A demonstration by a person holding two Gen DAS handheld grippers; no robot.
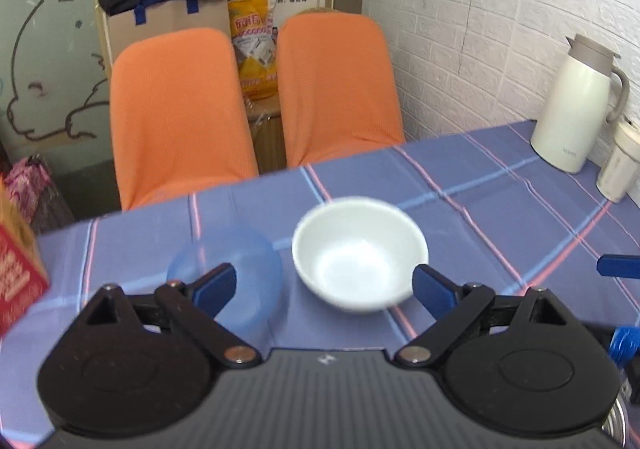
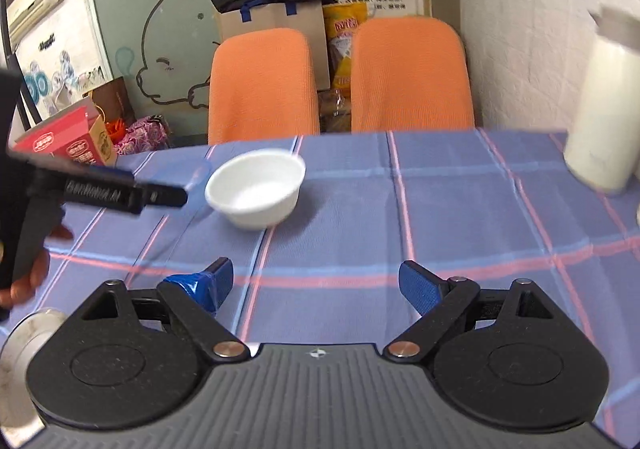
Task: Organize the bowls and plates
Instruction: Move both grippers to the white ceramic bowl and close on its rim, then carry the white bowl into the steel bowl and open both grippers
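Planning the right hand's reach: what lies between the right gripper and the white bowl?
Only bare tablecloth, as the right wrist view shows. Right gripper is open and empty; the white bowl sits ahead, slightly left.

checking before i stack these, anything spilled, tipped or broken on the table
Nothing stands out. The white bowl and translucent blue bowl sit upright and empty on the tablecloth; no spills or damage visible.

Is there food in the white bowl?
No, the white bowl on the tablecloth shows only its bare white inside.
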